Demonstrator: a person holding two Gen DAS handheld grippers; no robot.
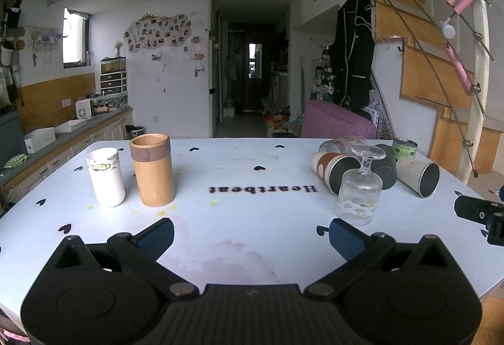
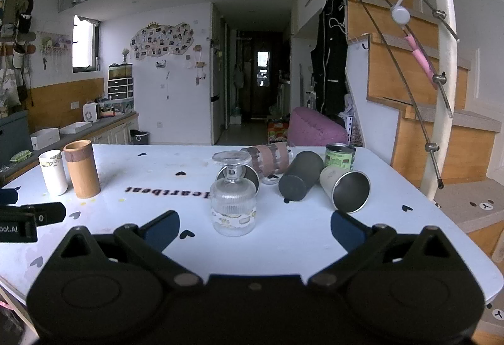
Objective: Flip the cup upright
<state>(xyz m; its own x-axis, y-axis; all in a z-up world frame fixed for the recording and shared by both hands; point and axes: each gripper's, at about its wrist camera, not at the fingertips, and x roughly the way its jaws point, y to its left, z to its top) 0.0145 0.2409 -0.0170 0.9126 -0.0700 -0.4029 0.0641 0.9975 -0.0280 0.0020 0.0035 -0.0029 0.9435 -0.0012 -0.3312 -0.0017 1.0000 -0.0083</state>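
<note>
Nearest, both the left gripper (image 1: pixel 251 238) and right gripper (image 2: pixel 255 230) gape wide, holding nothing. Beyond, at the right gripper's 12 o'clock, a ribbed clear goblet (image 2: pixel 233 199) stands inverted on the table (image 2: pixel 393 238), axis vertical, foot up, tumbled cups (image 2: pixel 346 186) behind.

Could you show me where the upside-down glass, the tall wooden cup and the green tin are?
upside-down glass (image 2: pixel 233 212): right wrist view, on its ribbed bowl.
tall wooden cup (image 1: pixel 154 175): left wrist view, on its side wall.
green tin (image 2: pixel 339 158): right wrist view, on its label.
</note>
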